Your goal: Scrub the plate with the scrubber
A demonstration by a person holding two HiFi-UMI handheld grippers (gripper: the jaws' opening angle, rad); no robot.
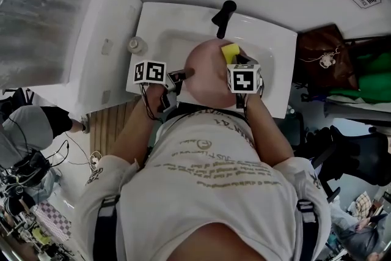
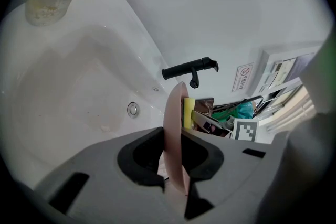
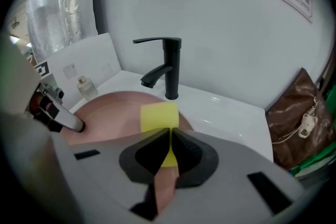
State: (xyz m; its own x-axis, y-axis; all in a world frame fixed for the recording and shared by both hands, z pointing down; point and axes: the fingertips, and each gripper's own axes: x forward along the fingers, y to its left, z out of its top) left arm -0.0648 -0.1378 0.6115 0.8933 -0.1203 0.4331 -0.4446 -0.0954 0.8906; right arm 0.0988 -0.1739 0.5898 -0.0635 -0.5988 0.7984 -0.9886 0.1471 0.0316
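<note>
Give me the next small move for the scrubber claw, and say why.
Probably sweep the scrubber across the plate. The right claw clamps the scrubber at the plate's far edge, and the left claw grips the plate's rim above the sink, so it looks braced for a stroke.

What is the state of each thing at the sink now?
plate: held over the sink, rim clamped in left hand-held gripper
scrubber: pinched in right hand-held gripper, at the plate's far edge
faucet: no water running
bottle: upright on sink rim
</note>
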